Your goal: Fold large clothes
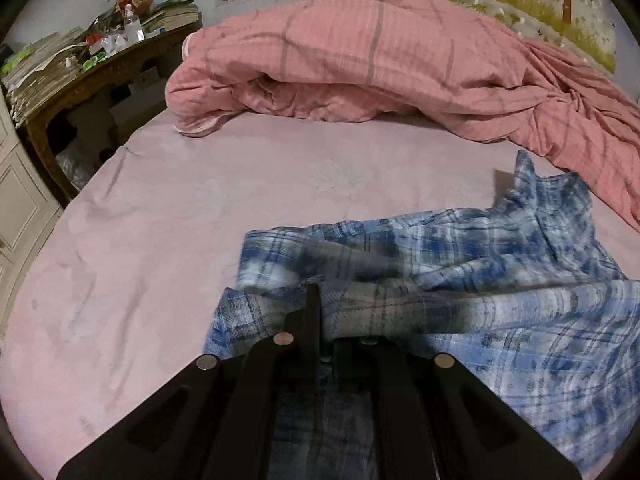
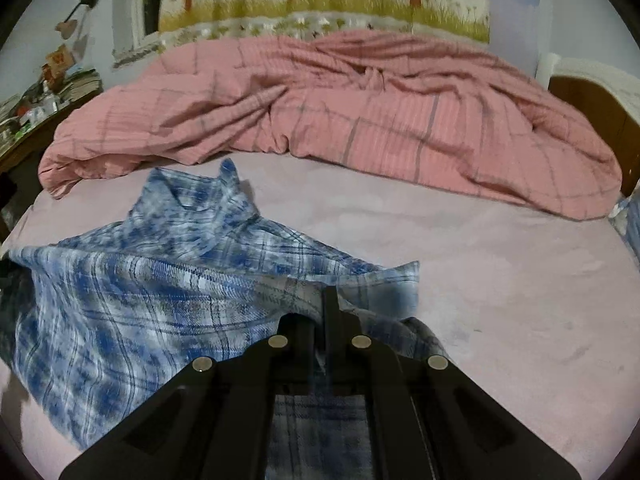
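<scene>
Both claws, left gripper [image 1: 320,312] and right gripper [image 2: 325,312], are clamped on the plaid shirt [image 2: 160,264], which stretches between them, collar pointing toward the pink quilt [image 2: 320,120].

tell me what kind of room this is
Most likely a home bedroom. A bed with a pale pink sheet carries a bunched pink quilt and the blue plaid shirt both grippers clamp. A cluttered wooden side table stands beside it.
</scene>
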`<state>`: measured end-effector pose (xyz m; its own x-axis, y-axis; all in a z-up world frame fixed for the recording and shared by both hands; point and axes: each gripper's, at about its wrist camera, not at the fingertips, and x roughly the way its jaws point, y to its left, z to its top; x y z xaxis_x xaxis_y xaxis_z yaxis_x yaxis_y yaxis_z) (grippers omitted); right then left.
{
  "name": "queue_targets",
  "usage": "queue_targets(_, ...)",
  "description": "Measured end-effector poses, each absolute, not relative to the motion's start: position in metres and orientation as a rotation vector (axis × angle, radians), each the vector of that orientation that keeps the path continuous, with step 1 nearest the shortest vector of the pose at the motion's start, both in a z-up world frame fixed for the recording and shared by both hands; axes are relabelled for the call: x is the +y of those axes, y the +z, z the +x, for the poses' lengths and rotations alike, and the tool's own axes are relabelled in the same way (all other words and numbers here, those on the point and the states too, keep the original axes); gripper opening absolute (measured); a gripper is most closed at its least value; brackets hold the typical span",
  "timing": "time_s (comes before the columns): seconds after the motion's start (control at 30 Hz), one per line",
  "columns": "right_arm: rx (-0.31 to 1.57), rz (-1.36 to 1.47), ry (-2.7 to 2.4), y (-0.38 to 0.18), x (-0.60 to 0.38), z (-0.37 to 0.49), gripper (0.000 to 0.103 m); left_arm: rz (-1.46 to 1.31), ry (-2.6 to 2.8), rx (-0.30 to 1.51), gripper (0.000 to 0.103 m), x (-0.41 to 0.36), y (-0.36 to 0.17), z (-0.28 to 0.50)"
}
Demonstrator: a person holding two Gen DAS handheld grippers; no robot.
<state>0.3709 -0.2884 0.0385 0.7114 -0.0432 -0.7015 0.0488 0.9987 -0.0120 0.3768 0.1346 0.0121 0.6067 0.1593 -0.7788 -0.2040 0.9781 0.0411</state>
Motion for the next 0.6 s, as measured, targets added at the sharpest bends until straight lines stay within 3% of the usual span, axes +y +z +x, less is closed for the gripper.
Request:
queue_targets(0.2,0.768,0.018,-0.070,0.019,-0.290,0.397,0.002,-0.052,0.200,0.834,0.005,0.136,0.001,0.390)
queue_targets(0.33,0.722,0.024,-0.089,0.006,-0.290,0.397,0.007,-0.009,0.206,0.804,0.012,0.135,-0.015,0.390)
queue_targets(0.37,0.714,0.021,-0.112,-0.001,-0.291,0.395,0.021,0.030,0.208,0.795,0.014,0.130,-0.019,0.389)
queue_targets(0.4,0.716,0.010,-0.137,-0.003,-0.291,0.393,0.043,0.073,0.216,0.784,0.017,0.126,-0.020,0.387)
queue_targets(0.47,0.732,-0.039,-0.198,-0.001,-0.293,0.392,0.073,0.113,0.211,0.743,0.031,0.119,-0.010,0.378)
queue_targets(0.53,0.669,-0.029,-0.206,0.016,-0.299,0.381,0.075,0.075,0.193,0.677,0.085,0.122,0.010,0.364)
queue_targets(0.6,0.632,-0.005,-0.198,0.037,-0.306,0.366,0.087,0.036,0.194,0.613,0.102,0.127,0.030,0.348)
